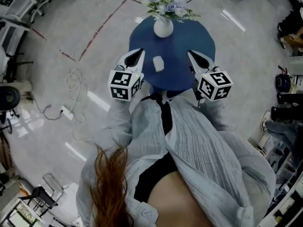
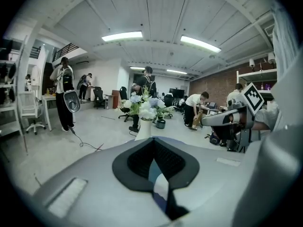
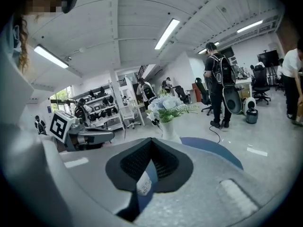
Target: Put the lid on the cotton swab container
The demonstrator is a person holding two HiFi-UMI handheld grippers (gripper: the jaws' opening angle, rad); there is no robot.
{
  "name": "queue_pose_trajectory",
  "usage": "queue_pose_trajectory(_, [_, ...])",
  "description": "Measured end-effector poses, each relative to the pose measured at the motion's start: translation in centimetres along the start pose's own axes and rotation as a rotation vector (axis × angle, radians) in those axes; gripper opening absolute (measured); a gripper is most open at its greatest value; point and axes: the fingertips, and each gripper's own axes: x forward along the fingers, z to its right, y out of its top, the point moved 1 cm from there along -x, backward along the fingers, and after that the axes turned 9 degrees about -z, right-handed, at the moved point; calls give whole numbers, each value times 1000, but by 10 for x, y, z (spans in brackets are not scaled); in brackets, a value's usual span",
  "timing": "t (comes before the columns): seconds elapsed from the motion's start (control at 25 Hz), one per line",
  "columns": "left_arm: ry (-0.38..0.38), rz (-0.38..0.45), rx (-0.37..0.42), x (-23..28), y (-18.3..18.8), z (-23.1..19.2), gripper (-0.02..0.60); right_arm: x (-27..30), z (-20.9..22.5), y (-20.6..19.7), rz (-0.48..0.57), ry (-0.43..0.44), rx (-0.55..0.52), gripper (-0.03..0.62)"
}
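A small white cotton swab container stands near the middle of the round blue table. I cannot make out a separate lid. My left gripper hovers just left of the container, and my right gripper is a little further off to its right. Both are shut and hold nothing. In the left gripper view the jaws meet, and a white sliver of the container shows through the slit. The right gripper view shows the same, with the jaws closed and the container's label in the gap.
A white vase of pale flowers stands at the table's far edge, beyond the container. Cables and red tape marks lie on the floor to the left. People, office chairs and shelves fill the room around the table.
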Motion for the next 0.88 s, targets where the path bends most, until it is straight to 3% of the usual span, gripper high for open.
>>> queue_pose_trajectory(0.32, [107, 35, -81, -24, -20, 7, 18, -6, 6, 14, 33, 73, -89, 2])
queue_pose_trajectory(0.56, [123, 52, -149, -33, -31, 18, 18, -14, 1, 10, 21, 107, -149, 2])
queue_pose_trajectory(0.88, [122, 43, -137, -29, -35, 26, 18, -19, 0, 4, 15, 105, -150, 2])
